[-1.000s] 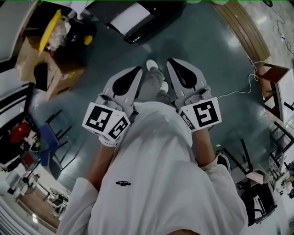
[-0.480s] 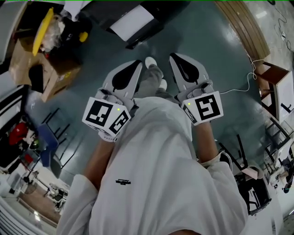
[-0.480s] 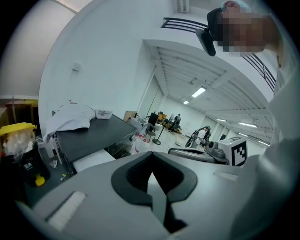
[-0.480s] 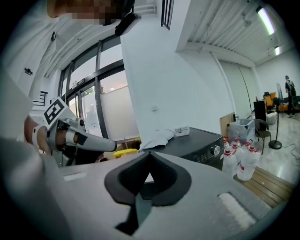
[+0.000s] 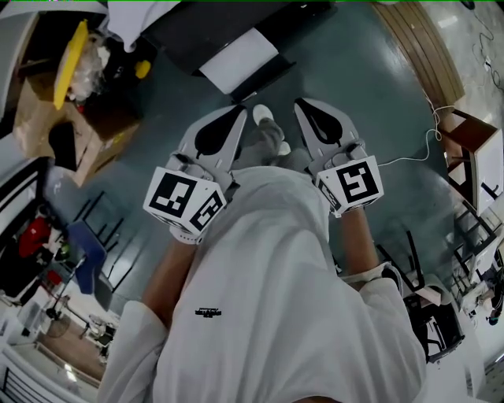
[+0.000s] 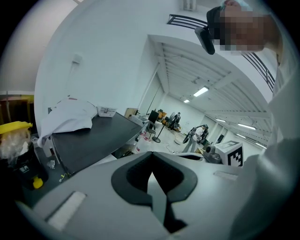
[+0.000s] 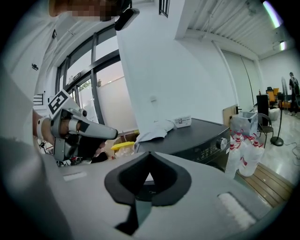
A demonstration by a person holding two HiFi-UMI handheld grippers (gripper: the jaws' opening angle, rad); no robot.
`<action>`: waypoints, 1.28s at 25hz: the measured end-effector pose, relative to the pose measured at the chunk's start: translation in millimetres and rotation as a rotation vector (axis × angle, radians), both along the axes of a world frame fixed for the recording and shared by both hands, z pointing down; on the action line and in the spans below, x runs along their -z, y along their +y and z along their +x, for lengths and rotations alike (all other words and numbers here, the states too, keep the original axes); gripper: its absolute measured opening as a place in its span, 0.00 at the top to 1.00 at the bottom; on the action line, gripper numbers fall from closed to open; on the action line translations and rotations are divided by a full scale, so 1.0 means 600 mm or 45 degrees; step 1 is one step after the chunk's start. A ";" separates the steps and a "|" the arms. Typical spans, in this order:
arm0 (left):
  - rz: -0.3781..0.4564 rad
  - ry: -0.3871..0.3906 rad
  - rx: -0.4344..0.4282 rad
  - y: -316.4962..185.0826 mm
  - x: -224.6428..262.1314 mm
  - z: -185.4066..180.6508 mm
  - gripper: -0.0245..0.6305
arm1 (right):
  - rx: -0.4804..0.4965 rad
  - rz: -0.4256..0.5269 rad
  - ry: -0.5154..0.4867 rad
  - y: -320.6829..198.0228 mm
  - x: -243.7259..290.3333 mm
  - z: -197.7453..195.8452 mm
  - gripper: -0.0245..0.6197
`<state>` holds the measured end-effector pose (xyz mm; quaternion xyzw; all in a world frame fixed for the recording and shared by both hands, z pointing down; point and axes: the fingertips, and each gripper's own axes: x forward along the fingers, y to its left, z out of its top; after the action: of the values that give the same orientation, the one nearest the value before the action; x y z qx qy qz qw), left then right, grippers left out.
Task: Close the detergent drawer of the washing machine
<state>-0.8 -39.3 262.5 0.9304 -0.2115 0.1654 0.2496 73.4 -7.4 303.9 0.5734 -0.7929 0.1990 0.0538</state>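
The dark washing machine (image 5: pixel 206 22) stands at the top of the head view, and a white rectangular part (image 5: pixel 240 60) juts from its front. Both grippers are held side by side before the person's body, pointing at it from a distance. My left gripper (image 5: pixel 236 113) is shut with nothing between its fingers. So is my right gripper (image 5: pixel 302 104). In the left gripper view the left gripper (image 6: pixel 151 154) looks over the machine's dark top (image 6: pixel 89 138). Past my right gripper (image 7: pixel 149 154) in its own view are the machine's control panel and knob (image 7: pixel 224 142). A white cloth (image 7: pixel 157 129) lies on top.
A cardboard box (image 5: pixel 71 102) with a yellow item stands left of the machine. A wooden platform (image 5: pixel 421 59) and a white cable (image 5: pixel 417 153) lie at the right, with stools (image 5: pixel 468 134) beyond. A bag of bottles (image 7: pixel 246 145) sits right of the machine. The person's shoes (image 5: pixel 266 120) show between the grippers.
The washing machine and its white part have come lower and larger in the head view as the person moves toward it. Both grippers stay shut and side by side.
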 end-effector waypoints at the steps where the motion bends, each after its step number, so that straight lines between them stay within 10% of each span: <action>1: -0.010 -0.001 -0.010 -0.005 -0.005 0.001 0.94 | 0.001 -0.006 0.006 -0.006 -0.003 0.000 0.96; 19: -0.075 0.163 0.190 -0.078 -0.007 -0.001 0.94 | 0.140 -0.064 0.065 -0.058 -0.013 -0.004 0.96; 32: -0.170 0.007 0.177 -0.052 -0.094 0.019 0.94 | 0.140 -0.042 -0.095 -0.065 -0.077 0.004 0.96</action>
<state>10.4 -70.5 319.0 0.8953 -0.2634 0.1588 0.3223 75.9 -46.3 349.8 0.5202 -0.8213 0.2300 0.0445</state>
